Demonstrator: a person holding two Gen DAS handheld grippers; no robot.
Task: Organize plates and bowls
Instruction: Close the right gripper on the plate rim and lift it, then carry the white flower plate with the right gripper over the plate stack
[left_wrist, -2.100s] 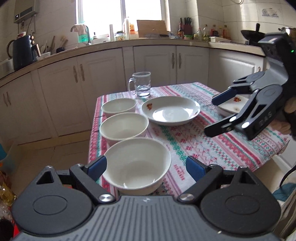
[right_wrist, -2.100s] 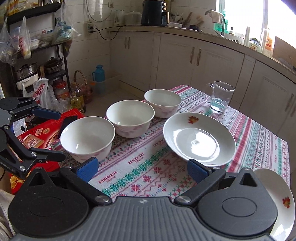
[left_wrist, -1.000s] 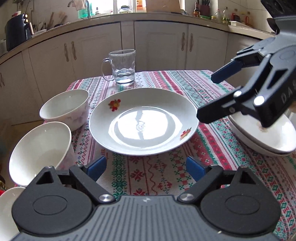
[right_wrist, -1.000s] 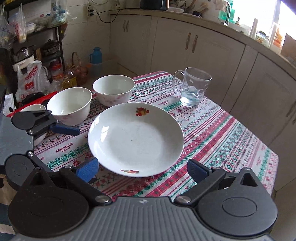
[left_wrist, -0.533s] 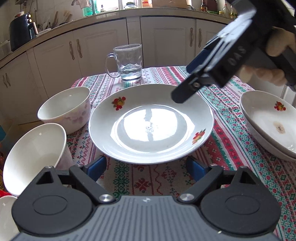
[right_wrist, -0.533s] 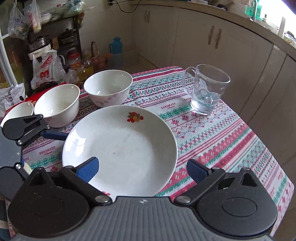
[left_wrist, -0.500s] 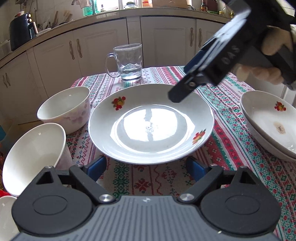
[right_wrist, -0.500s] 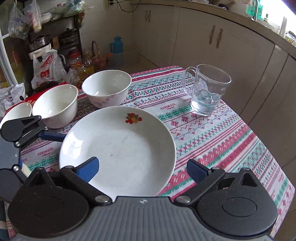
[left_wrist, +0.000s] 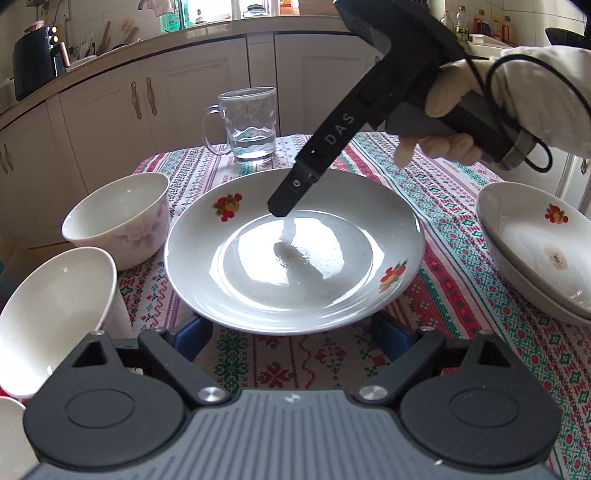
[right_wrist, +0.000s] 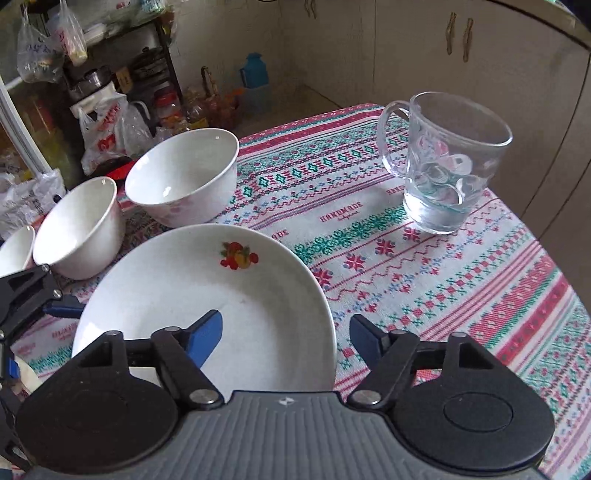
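Your right gripper (right_wrist: 286, 330) has swung in, jaws closing astride the plate (right_wrist: 207, 295) rim; left gripper (left_wrist: 291, 341) jaws apart.

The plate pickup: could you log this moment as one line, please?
right gripper: closing astride plate rim, no grip yet | left gripper: open, at near rim | stack: waiting

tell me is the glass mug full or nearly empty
Nearly empty: the glass mug stands upright on the tablecloth with only shallow water at its bottom.
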